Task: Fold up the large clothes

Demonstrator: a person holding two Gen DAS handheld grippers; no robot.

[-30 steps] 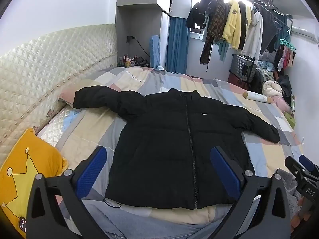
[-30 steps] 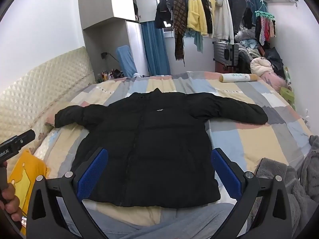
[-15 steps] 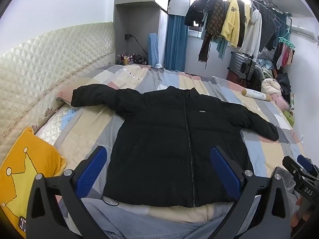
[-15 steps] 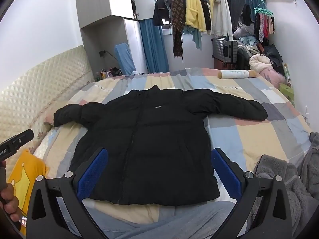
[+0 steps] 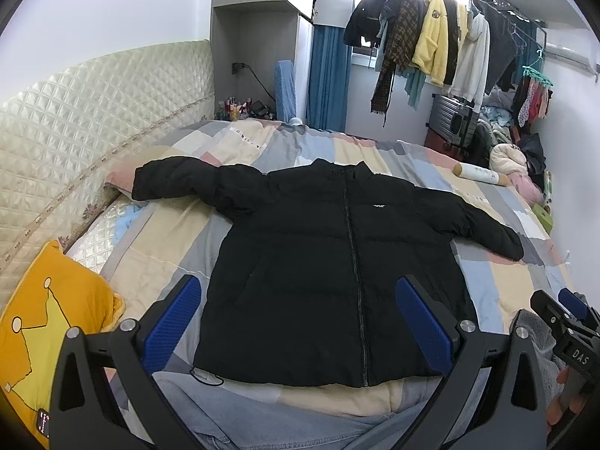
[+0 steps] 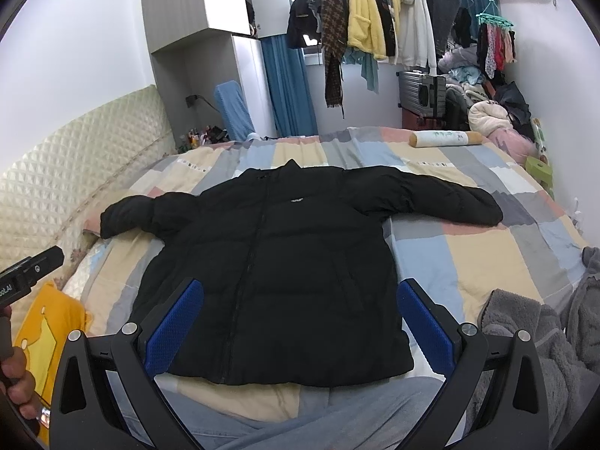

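Lettering "DAS" on right gripper (image 5: 573,322); black jacket (image 5: 337,262) chest label unreadable

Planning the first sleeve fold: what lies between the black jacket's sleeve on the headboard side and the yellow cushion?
In the left wrist view, only bare patchwork bedspread lies between the black jacket sleeve and the yellow cushion.

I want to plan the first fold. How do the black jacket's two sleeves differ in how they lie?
The left sleeve ends over a pink pillow near the headboard; the right sleeve ends on the flat patchwork quilt. The left sleeve looks bunched at the shoulder, the right sleeve smoother. Both are spread outward, unfolded.
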